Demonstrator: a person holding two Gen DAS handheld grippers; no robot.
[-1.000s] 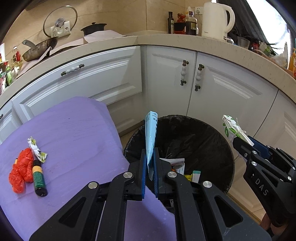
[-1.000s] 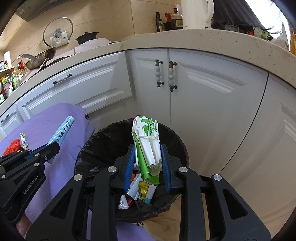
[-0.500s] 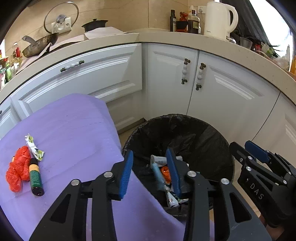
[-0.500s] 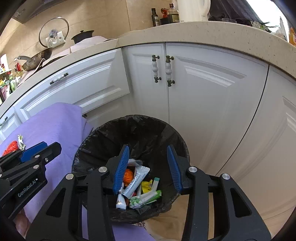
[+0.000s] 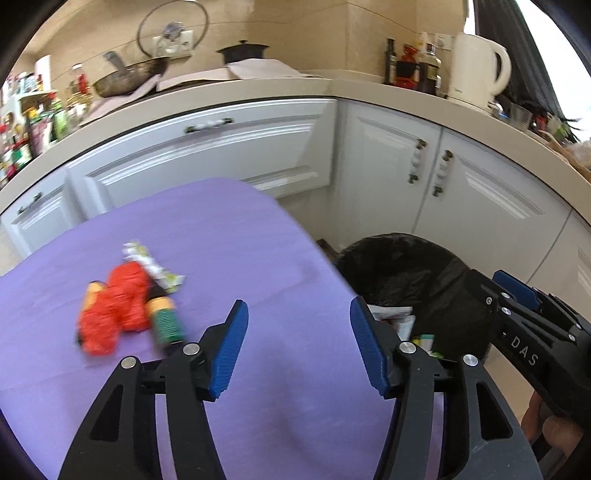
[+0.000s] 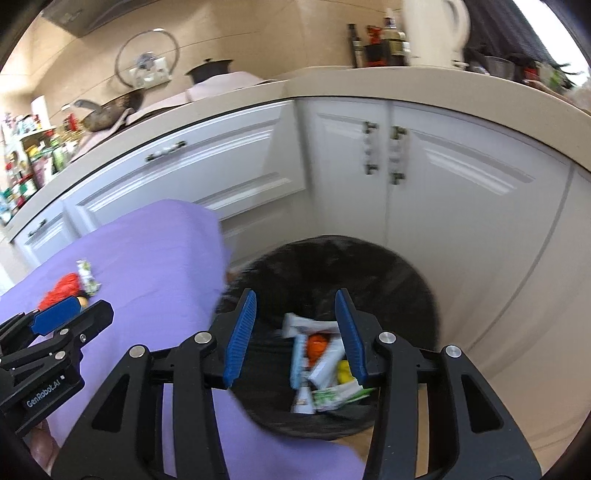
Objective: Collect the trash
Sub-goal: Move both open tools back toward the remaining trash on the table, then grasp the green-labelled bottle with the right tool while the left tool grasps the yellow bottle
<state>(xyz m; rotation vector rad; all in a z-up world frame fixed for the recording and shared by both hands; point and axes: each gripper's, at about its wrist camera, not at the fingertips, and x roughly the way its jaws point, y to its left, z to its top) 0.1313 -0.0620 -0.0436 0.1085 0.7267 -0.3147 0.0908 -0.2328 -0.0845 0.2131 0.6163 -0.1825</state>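
the left hand-held gripper [image 5: 299, 343] hangs over the purple-covered worktop [image 5: 221, 236], its blue-padded jaws spread wide with nothing between them. ahead and to its left on the purple cloth lies the remaining trash: a crumpled red wrapper [image 5: 110, 310], a small bottle with a green and yellow label [image 5: 166, 321] touching the red wrapper's right side, and a white and green wrapper [image 5: 151, 264] just behind both. all three are blurred, so finer detail cannot be told.

the right hand-held gripper [image 6: 295, 332] is above the trash bin [image 6: 417, 291], which is lined with a black bag and stands on the floor just beside the worktop's edge, in front of white cabinet doors [image 6: 443, 177]. its jaws are also wide apart and carry nothing. between and below them, inside the bin, lie discarded pieces: a light blue strip-shaped pack [image 6: 296, 358], an orange item [image 6: 317, 343], white tubes or packets [image 6: 325, 363], something yellow [image 6: 343, 371] and a green and white pack [image 6: 332, 397].

from the left wrist view the right hand-held gripper shows at the right edge over the bin's far side; from the right wrist view the left hand-held gripper shows at the left edge, near the red wrapper. a beige counter [image 5: 295, 92] runs above the cabinets, with a white kettle [image 5: 476, 70], dark bottles [image 5: 417, 70], a pan [image 5: 125, 79] and a glass lid [image 5: 171, 27] against the wall.
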